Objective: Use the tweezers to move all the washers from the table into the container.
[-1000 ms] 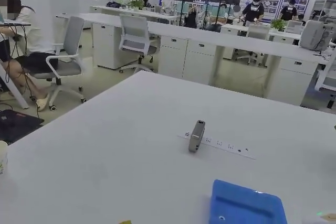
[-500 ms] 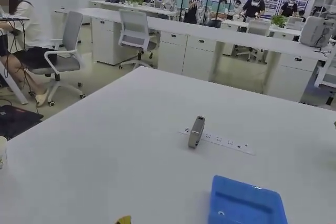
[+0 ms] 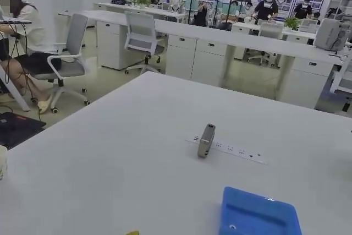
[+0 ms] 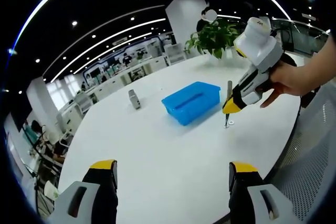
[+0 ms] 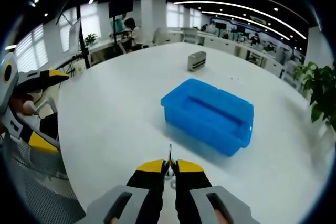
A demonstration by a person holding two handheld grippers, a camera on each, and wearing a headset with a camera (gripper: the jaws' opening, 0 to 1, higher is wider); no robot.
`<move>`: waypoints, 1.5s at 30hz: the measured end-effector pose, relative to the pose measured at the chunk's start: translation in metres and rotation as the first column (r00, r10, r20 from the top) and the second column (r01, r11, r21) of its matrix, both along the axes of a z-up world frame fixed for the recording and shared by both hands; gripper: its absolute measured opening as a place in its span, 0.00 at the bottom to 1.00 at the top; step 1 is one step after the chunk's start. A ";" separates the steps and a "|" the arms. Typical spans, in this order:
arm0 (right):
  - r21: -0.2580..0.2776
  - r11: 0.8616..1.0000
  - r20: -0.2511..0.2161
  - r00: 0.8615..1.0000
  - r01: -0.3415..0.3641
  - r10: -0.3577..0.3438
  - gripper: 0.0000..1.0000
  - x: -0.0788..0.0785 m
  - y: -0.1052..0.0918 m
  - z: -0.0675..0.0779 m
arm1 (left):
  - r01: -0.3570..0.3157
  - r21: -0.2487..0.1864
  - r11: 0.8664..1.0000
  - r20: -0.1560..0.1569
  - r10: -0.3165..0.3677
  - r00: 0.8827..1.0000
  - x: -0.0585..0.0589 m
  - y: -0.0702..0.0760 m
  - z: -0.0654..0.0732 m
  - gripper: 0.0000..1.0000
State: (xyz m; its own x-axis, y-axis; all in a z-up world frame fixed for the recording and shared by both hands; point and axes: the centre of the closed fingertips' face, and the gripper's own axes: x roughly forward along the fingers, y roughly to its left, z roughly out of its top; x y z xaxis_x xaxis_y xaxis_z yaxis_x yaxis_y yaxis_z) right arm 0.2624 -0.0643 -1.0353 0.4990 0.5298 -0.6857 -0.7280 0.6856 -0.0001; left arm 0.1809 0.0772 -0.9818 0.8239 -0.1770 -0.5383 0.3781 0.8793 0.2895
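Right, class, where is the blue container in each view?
Head view: blue container at the bottom edge, right of centre.
Left gripper view: blue container near the middle, slightly right.
Right gripper view: blue container right of centre.
Shared landmark: grey box on the table.

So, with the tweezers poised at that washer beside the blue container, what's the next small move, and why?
Probably lower the tweezers tips around the washer and pinch. The right gripper, shut on them, holds them upright with the tips about at the washer, which lies on the table beside the blue container, not yet in it.
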 end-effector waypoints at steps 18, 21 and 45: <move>-0.004 1.000 -0.066 0.998 0.020 -0.020 0.02 0.003 -0.005 0.000 | -0.017 0.004 1.000 0.006 0.017 1.000 0.001 0.004 0.001 0.89; 0.020 0.999 -0.085 0.996 0.036 -0.034 0.02 0.004 -0.005 0.004 | -0.017 0.007 1.000 0.006 0.017 1.000 0.001 0.004 0.001 0.89; 0.053 0.998 0.054 0.998 0.020 -0.023 0.02 0.056 0.007 0.057 | -0.026 0.010 1.000 0.008 0.026 1.000 0.001 0.006 0.001 0.89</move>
State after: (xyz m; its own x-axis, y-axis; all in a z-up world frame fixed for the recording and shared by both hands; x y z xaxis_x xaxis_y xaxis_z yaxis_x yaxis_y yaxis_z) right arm 0.3185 -0.0575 -0.9780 0.5465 0.5530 -0.6289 -0.7128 0.7014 -0.0027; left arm 0.1818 0.0835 -0.9807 0.8323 -0.1499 -0.5337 0.3527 0.8859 0.3014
